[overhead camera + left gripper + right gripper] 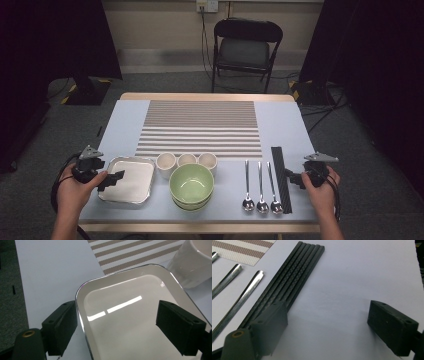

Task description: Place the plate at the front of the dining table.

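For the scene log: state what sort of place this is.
Probably a lab or studio set up for recording, not a dining room: dark curtains flank the table, cables cross the carpet, and tableware such as the green bowl is laid in tidy rows.

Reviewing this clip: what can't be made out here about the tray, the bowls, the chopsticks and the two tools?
- Tray: near end cut off by the left gripper view's bottom edge.
- Green bowl: how many bowls are stacked under it, hidden from the high view.
- Black chopsticks: near ends hidden behind the right tool; exact count unclear.
- Left tool: small and dark from above; whether it touches the tray is unclear.
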Available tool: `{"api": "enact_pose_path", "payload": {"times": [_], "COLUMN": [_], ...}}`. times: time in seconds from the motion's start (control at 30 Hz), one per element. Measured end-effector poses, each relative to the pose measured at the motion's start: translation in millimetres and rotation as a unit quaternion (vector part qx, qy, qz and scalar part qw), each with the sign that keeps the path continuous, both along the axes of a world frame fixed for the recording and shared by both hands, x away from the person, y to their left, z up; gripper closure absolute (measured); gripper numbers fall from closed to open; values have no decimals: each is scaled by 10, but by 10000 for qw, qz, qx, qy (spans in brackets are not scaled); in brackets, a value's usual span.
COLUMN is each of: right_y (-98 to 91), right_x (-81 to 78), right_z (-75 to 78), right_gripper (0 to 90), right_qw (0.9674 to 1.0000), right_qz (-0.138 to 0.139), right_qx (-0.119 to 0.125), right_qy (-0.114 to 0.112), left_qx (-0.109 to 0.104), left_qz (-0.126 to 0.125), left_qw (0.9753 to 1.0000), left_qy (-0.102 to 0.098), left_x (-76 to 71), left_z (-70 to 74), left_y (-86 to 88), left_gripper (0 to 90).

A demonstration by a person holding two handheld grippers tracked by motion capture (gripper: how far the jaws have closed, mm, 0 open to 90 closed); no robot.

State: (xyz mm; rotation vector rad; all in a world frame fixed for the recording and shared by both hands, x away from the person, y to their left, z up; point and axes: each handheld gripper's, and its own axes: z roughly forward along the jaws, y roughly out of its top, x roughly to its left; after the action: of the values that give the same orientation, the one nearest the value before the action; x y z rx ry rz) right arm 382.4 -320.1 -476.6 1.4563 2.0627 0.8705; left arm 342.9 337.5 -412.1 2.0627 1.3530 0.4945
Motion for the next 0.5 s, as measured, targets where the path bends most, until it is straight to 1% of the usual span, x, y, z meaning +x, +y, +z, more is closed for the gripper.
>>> {"api": "enact_pose_path", "payload": {"times": [0.07,0.13,0.17,0.23,0.3,0.33,0.37,0.4,0.43,0.47,0.5], "right_y": [0,0,0,0,-1,0,1,1,1,0,0], "right_x": [0,0,0,0,0,0,-1,-1,-1,-1,-1], "right_z": [-1,-1,-1,-1,0,0,0,-1,-1,-1,-1], "right_gripper": [151,152,152,151,152,152,152,152,152,152,151], "right_qw": [10000,10000,10000,10000,10000,10000,10000,10000,10000,10000,10000], "right_qz": [-4,-4,-5,-4,1,1,-3,-5,-5,2,1], "right_qx": [0,1,2,1,4,4,3,2,2,2,0], "right_qy": [-6,-4,-4,-5,0,-1,-2,-5,-5,-5,-7], "left_qx": [41,0,-20,8,-25,-15,4,4,-20,1,-25], "left_qz": [-8,21,41,76,116,144,240,240,309,353,337], "left_qw": [10000,10000,10000,9999,9999,9998,9996,9996,9994,9992,9993], "left_qy": [35,39,73,107,123,121,159,159,147,193,183], "left_x": [-3,-5,-4,0,1,3,8,8,9,15,15], "left_z": [-5,-15,-30,-33,-30,-26,-21,-21,-22,-24,-27], "left_y": [25,28,41,54,61,69,82,82,85,103,110], "left_gripper": [174,175,175,175,175,175,175,175,175,174,174]}}
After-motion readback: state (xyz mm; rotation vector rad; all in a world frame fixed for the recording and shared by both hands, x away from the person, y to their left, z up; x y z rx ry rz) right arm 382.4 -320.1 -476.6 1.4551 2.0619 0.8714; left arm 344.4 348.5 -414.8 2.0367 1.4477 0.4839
